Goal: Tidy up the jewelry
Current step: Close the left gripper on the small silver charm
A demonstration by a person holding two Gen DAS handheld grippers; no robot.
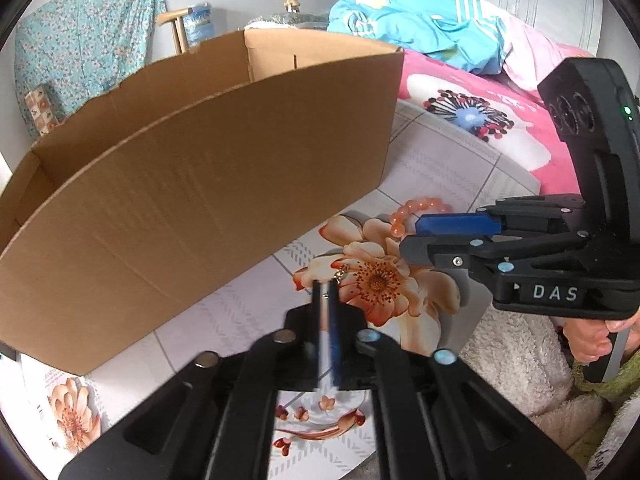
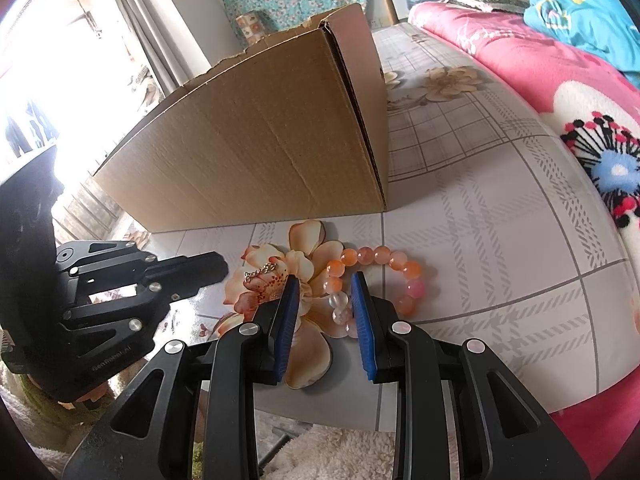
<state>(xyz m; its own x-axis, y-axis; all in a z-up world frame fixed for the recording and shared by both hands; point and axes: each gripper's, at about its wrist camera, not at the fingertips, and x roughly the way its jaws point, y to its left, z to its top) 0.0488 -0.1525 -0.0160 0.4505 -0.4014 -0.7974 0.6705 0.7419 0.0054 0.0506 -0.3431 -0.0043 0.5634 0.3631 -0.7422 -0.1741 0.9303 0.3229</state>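
Observation:
An orange bead bracelet [image 2: 374,280] lies on the flowered table cover, also seen in the left wrist view [image 1: 416,214]. A thin gold chain [image 2: 260,273] lies on the printed flower to its left and shows in the left wrist view [image 1: 341,274] just past my left fingertips. My left gripper [image 1: 326,288] is shut, its tips right at the chain; whether it pinches the chain is unclear. My right gripper [image 2: 325,280] is open, its fingers low over the near side of the bracelet. An open cardboard box [image 1: 208,184] stands behind both.
The box [image 2: 256,160] takes up the left and middle of the table. A pink flowered blanket [image 2: 560,92] and blue bedding [image 1: 420,28] lie to the right. A fluffy white cloth [image 1: 516,356] lies at the table's near edge.

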